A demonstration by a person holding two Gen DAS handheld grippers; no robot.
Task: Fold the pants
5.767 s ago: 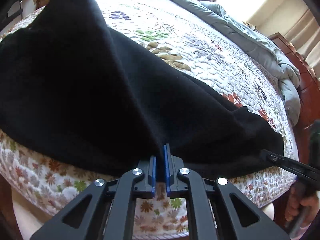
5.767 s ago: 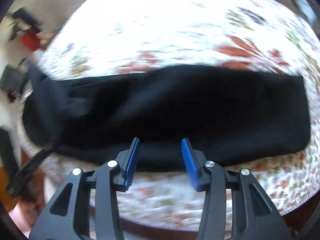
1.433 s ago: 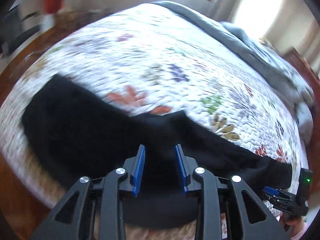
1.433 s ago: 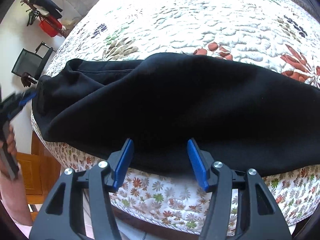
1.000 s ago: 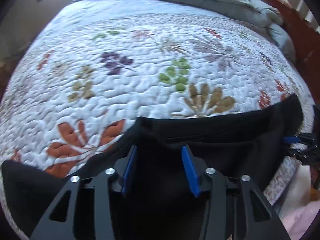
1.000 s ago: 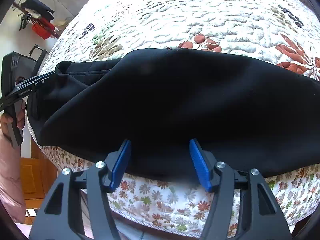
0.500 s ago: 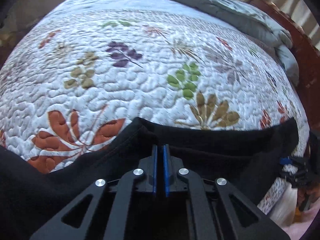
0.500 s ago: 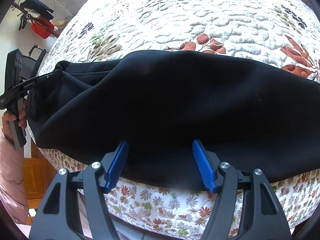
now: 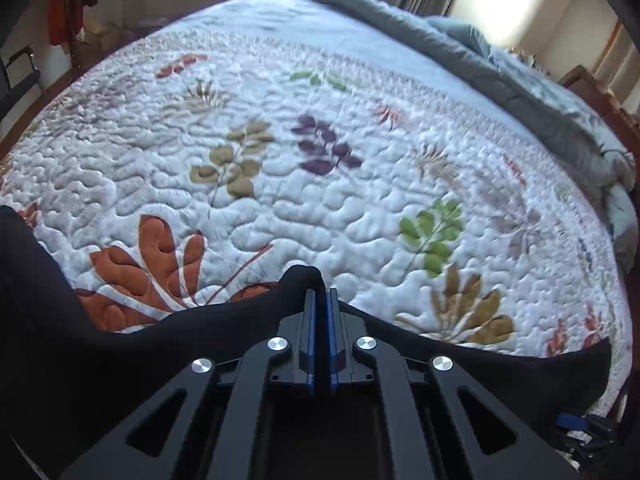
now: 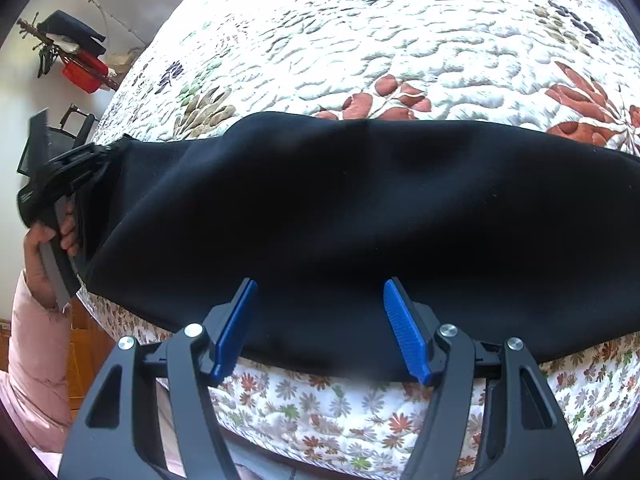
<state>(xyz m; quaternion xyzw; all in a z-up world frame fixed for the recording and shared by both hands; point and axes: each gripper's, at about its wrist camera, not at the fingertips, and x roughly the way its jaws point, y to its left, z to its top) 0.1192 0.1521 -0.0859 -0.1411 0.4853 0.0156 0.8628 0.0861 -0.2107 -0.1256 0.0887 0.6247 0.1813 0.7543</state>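
Daylight's blowing out my left wrist view's upper right window (image 9: 508,4), the quilt (image 10: 400,32) glares white on the right cam, and fisheye bends every edge.

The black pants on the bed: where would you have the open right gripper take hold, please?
I'd grip the near hem of the black pants, where it overhangs the quilt edge between the right gripper fingers, coming down from the near side. That edge lies free; the left gripper already pinches the far end.

L hand-held gripper (image 9: 319,300) pinched tight; R hand-held gripper (image 10: 320,292) jaws apart, both angled down.
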